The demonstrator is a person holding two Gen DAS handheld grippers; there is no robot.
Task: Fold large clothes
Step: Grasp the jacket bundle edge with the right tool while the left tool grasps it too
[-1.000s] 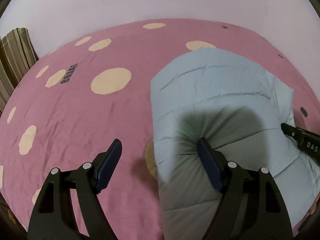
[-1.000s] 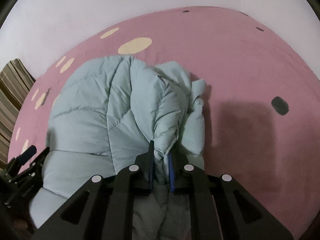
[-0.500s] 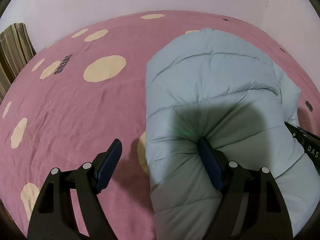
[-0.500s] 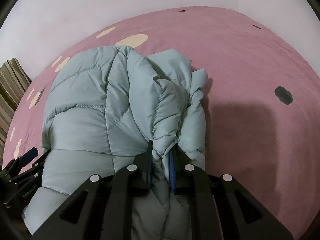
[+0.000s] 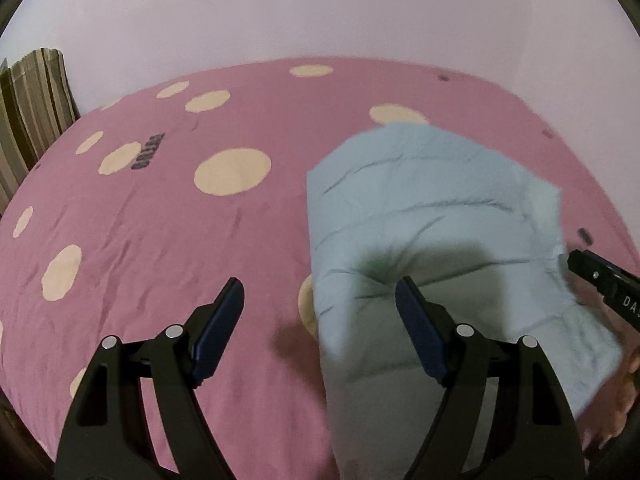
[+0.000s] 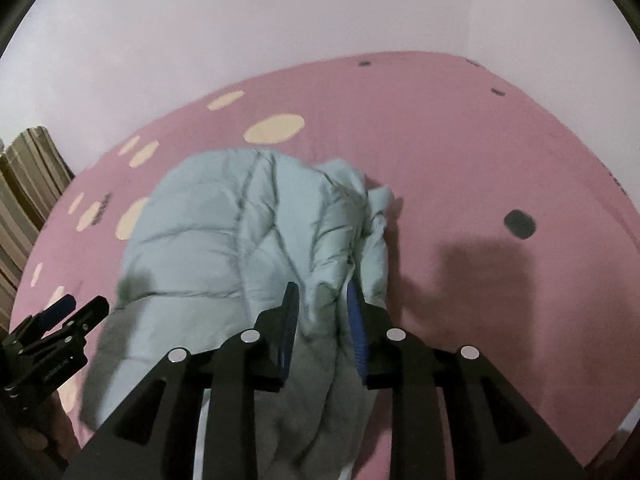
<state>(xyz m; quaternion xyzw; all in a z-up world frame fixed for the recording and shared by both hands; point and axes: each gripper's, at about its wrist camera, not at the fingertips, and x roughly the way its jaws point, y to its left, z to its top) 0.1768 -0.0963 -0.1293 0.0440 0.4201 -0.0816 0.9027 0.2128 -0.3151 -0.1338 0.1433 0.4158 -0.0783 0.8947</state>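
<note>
Pink spotted bedspread (image 5: pixel 160 240) carries folded blue puffer jacket (image 6: pixel 224 240); right gripper (image 6: pixel 322 320) jaws just opening, releasing its ridge, left gripper (image 5: pixel 320 312) wide, empty, clearing off.

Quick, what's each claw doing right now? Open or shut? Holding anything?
Left claw: wide open, holding nothing; one finger over the blue puffy jacket.
Right claw: has just been opening, jacket fold between its fingers, no longer pinched.

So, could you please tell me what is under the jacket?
The jacket lies on the pink bedspread. One cream spot pokes out at its edge. Whatever else lies beneath is covered.
</note>
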